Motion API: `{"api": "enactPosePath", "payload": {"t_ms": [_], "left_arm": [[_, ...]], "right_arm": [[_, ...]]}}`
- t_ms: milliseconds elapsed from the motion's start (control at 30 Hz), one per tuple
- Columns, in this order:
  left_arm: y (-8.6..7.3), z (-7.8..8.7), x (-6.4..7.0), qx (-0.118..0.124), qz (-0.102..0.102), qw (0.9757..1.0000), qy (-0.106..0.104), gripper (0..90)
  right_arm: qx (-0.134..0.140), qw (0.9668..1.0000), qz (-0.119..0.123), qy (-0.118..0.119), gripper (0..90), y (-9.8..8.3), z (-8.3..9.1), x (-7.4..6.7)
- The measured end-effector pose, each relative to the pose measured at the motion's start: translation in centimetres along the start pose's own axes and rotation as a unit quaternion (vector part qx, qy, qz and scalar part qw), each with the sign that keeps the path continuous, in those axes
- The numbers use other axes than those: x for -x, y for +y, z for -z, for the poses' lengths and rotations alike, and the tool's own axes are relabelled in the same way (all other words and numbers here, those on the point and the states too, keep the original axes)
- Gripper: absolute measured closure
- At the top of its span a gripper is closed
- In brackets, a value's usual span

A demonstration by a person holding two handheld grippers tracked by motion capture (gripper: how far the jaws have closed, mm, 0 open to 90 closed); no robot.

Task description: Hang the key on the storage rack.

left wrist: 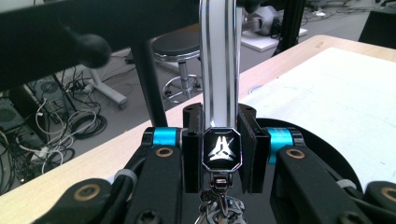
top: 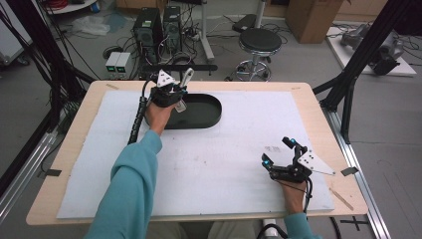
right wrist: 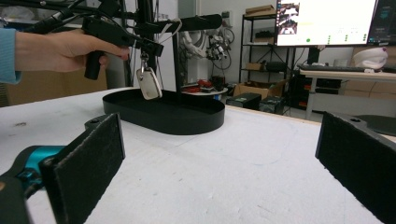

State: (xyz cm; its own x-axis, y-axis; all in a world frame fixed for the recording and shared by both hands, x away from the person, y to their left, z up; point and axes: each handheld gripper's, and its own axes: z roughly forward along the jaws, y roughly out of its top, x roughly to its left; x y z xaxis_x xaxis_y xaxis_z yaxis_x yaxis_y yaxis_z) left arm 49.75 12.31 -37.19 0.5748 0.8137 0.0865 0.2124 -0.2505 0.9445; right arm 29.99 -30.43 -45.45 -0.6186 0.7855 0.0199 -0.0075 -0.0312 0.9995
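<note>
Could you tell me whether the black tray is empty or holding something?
Empty, as far as visible: the tray shows a bare floor, and the key fob hangs above it from the left gripper.

Black oval tray (top: 209,115), white mat (top: 234,149), teal sleeve (top: 129,189), silver-and-black key fob (left wrist: 219,70), tan table edge (top: 318,119)

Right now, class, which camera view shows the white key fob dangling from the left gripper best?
The right gripper view: the key fob hangs side-on, in full, above the black tray. The left gripper view shows the strap and black emblem tag clamped in the left gripper, the fob itself cropped. The high view shows the fob small beside the hand.
</note>
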Motion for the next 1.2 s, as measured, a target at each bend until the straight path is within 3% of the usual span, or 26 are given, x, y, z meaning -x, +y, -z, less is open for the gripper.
{"api": "enactPosePath", "payload": {"t_ms": [233,400,533,633,700,733,867,933,1000,1100,1200], "left_arm": [[-0.2,-0.5,0.7,-0.017,-0.008,0.9995,0.024,72.5],[-0.6,-1.0,1.2,-0.034,-0.021,0.9989,0.024,72.6],[-0.6,-1.0,1.3,-0.026,-0.018,0.9993,0.018,70.8],[-0.5,-0.9,1.1,-0.018,-0.014,0.9997,0.012,61.4],[-0.5,-0.8,0.8,-0.008,-0.003,1.0,-0.001,49.3],[-0.5,-0.7,0.7,-0.003,0.001,1.0,-0.007,49.3],[-0.2,-0.1,0.6,0.013,-0.007,0.9994,-0.032,34.2],[-0.1,0.4,0.5,0.022,-0.007,0.9991,-0.035,22.2],[-0.2,1.1,0.4,0.039,0.007,0.9983,-0.044,9.9],[-0.2,2.4,0.1,0.05,0.01,0.9972,-0.055,2.0],[-0.4,4.3,-0.2,0.06,0.009,0.9961,-0.064,1.7]], "right_arm": [[0.002,1.0,0.002,-0.001,0.6,0.0,0.0,0.1],[0.001,1.0,0.0,-0.001,0.6,0.0,0.0,0.2],[0.002,1.0,-0.002,-0.001,0.6,0.0,0.0,0.2],[0.002,1.0,-0.001,-0.001,0.6,0.0,0.0,0.2],[0.001,1.0,-0.001,-0.001,0.6,0.0,0.0,0.2],[0.001,1.0,0.0,-0.001,0.6,0.0,0.0,0.2],[0.001,1.0,0.001,-0.002,0.6,0.0,0.0,0.2],[0.001,1.0,0.001,-0.001,0.6,0.0,0.0,0.2],[0.001,1.0,0.002,-0.001,0.6,0.0,0.0,0.2],[0.002,1.0,0.002,-0.001,0.6,0.0,0.0,0.2],[-0.001,1.0,-0.001,0.002,0.6,0.0,0.0,0.1]]}}
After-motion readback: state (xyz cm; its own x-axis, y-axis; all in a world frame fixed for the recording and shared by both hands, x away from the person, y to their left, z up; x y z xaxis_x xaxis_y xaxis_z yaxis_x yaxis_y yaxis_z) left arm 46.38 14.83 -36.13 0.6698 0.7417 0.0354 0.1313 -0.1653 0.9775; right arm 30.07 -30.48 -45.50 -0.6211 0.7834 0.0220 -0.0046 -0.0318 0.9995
